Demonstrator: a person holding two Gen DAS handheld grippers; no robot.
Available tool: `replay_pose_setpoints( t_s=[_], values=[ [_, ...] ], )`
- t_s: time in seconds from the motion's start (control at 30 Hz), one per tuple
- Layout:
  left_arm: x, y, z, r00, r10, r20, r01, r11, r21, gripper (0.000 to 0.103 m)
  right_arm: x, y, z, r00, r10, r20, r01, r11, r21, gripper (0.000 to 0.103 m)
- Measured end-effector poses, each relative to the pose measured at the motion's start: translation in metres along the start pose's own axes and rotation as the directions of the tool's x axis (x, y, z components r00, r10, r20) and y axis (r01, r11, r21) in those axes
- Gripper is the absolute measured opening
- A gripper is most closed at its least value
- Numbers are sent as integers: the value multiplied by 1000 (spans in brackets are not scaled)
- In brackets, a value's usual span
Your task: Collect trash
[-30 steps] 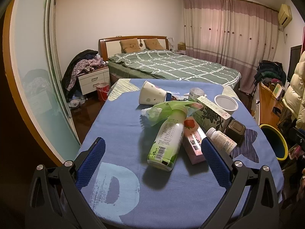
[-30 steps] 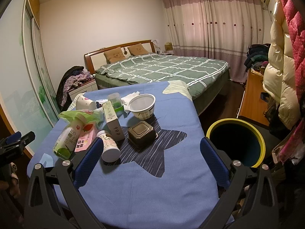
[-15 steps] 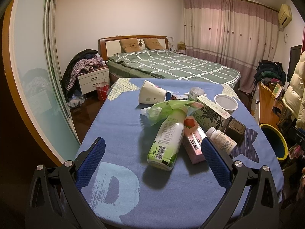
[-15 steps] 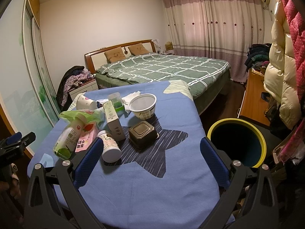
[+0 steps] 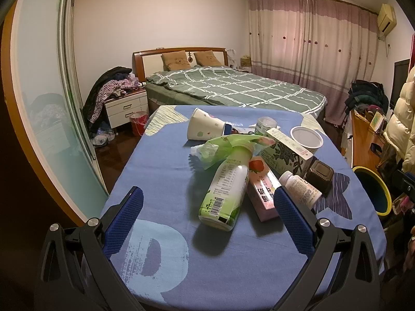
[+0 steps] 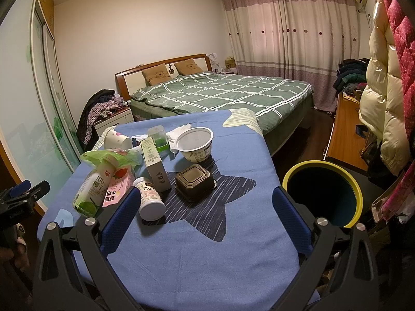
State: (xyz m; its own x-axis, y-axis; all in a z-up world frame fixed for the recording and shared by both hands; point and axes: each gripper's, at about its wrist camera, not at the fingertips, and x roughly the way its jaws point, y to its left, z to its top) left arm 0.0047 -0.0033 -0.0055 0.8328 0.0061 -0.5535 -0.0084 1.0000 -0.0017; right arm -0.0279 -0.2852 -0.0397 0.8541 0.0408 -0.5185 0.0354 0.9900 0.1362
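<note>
Trash lies heaped on a blue-clothed table [image 5: 160, 171]: a green-and-white bottle [image 5: 225, 197], a pink carton [image 5: 262, 191], a small white pill bottle [image 6: 150, 198], a tall flowered box [image 5: 288, 153], a dark square container [image 6: 194, 181], a white bowl [image 6: 194, 142], a paper cup [image 5: 205, 127] and a green plastic bag [image 5: 223, 147]. My left gripper [image 5: 207, 207] hangs open just short of the bottle. My right gripper [image 6: 205, 204] stands open over the star print, near the pill bottle. A yellow-rimmed bin [image 6: 321, 194] stands right of the table.
A green checked bed [image 6: 220, 90] lies beyond the table. Sliding glass doors [image 5: 44, 98] run along the left. A wooden desk [image 6: 345, 129] and hanging padded coats [image 6: 384, 90] crowd the right side. The left gripper [image 6: 18, 197] shows at the right wrist view's left edge.
Both grippers have crept slightly forward toward the trash pile. Nothing on the table has moved, and both stay open.
</note>
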Motion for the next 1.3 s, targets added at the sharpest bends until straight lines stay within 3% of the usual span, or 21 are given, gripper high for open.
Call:
replay_pose_setpoints(
  t_s=[0.3, 0.53, 1.07, 1.3],
  values=[
    [2, 0, 0, 1000, 2, 0, -2, 1000, -1, 99, 6, 4, 0, 1000, 6, -2, -6, 1000, -1, 97],
    [10, 7, 1, 999, 33, 2, -33, 999, -17, 99, 33, 30, 9, 997, 70, -12, -70, 997, -28, 97],
    [43, 57, 13, 994, 108, -28, -110, 990, -87, 99, 139, 158, 30, 951, 275, -142, -297, 939, -175, 94],
    [46, 67, 11, 994, 101, -40, -104, 990, -94, 99, 170, 198, 38, 955, 263, -140, -294, 906, -305, 92]
  ],
)
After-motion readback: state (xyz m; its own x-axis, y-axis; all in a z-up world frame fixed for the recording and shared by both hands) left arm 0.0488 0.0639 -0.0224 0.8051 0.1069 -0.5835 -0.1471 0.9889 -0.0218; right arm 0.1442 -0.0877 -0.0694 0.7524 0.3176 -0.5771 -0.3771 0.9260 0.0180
